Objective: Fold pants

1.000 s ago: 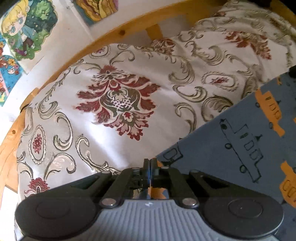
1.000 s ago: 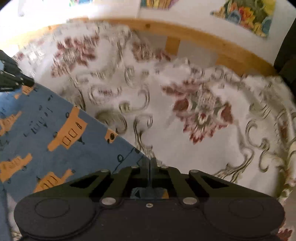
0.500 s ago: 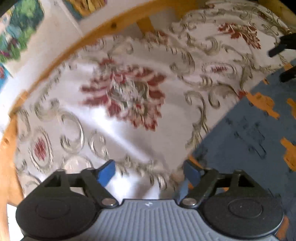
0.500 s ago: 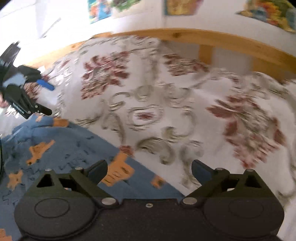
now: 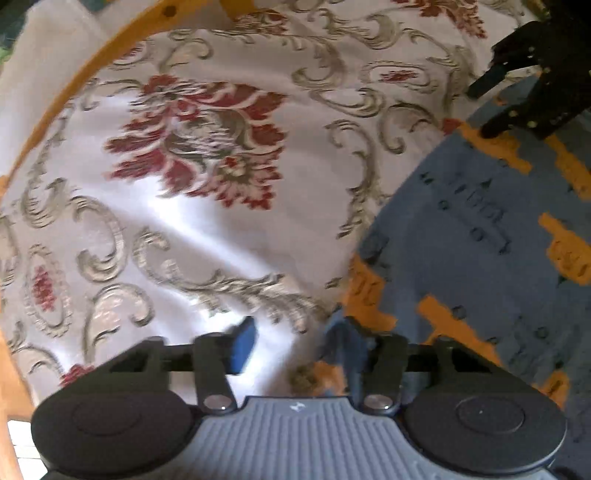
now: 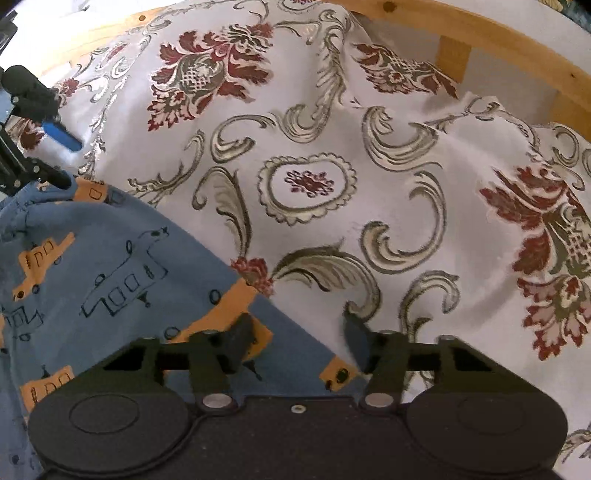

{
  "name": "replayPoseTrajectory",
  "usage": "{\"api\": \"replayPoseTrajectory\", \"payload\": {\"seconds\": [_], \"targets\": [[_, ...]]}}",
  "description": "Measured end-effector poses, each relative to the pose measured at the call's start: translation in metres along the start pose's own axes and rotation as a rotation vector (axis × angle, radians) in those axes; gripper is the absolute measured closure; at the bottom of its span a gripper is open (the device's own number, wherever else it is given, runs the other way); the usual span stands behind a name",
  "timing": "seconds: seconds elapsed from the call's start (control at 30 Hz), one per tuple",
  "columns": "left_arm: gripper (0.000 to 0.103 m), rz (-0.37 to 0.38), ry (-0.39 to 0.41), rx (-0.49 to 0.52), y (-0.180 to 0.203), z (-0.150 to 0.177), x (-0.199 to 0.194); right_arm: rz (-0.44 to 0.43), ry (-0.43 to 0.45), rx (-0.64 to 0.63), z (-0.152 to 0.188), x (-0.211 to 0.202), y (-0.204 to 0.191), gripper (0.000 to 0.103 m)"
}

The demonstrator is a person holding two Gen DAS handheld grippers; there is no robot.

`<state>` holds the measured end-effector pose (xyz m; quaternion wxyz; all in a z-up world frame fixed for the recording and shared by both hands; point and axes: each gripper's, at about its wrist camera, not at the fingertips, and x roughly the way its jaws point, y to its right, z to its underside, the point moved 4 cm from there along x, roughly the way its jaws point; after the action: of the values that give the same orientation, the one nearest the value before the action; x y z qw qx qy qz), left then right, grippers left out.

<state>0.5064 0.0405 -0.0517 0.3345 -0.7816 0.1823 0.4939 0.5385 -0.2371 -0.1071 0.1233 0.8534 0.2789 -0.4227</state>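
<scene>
Blue pants (image 5: 480, 251) printed with orange and outlined trucks lie flat on a floral bedspread (image 5: 192, 155); they fill the right of the left wrist view and the lower left of the right wrist view (image 6: 110, 266). My left gripper (image 5: 295, 343) is open, its blue-padded fingers astride the pants' near corner. My right gripper (image 6: 299, 336) is open too, black fingers spread over the pants' edge. The right gripper shows at the left wrist view's top right (image 5: 517, 85); the left gripper shows at the right wrist view's left edge (image 6: 37, 129).
A wooden bed frame (image 6: 491, 33) runs along the far side of the bedspread (image 6: 369, 166), with a white wall behind it. The bedspread has soft wrinkles near the frame. The wooden rail (image 5: 92, 62) also curves along the left.
Both grippers were shut on the pants' edge a second ago; both have opened and let the fabric go. The pants now lie on the bedspread.
</scene>
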Motion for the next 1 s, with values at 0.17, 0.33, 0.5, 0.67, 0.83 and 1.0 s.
{"api": "replayPoseTrajectory", "payload": {"seconds": [0.17,0.33,0.5,0.67,0.83,1.0], "targets": [[0.098,-0.014,-0.088,-0.007,0.008,-0.004,0.014,-0.024,-0.006,0.01,0.008,-0.011,0.002,0.102],[0.102,-0.1,-0.063,-0.044,0.016,-0.004,0.0,-0.016,0.091,0.029,0.014,-0.04,-0.008,0.103],[0.102,-0.174,0.015,-0.07,0.024,0.001,-0.025,0.004,0.134,0.019,0.026,-0.065,-0.015,0.103],[0.103,-0.238,0.104,-0.089,0.031,0.005,-0.052,0.032,0.172,-0.016,0.033,-0.09,-0.033,0.103],[0.103,-0.272,0.214,-0.099,0.041,0.023,-0.078,0.087,0.258,-0.021,0.048,-0.129,-0.059,0.103],[0.103,-0.293,0.361,-0.097,0.057,0.049,-0.117,0.148,0.322,-0.053,0.076,-0.179,-0.101,0.103]]}}
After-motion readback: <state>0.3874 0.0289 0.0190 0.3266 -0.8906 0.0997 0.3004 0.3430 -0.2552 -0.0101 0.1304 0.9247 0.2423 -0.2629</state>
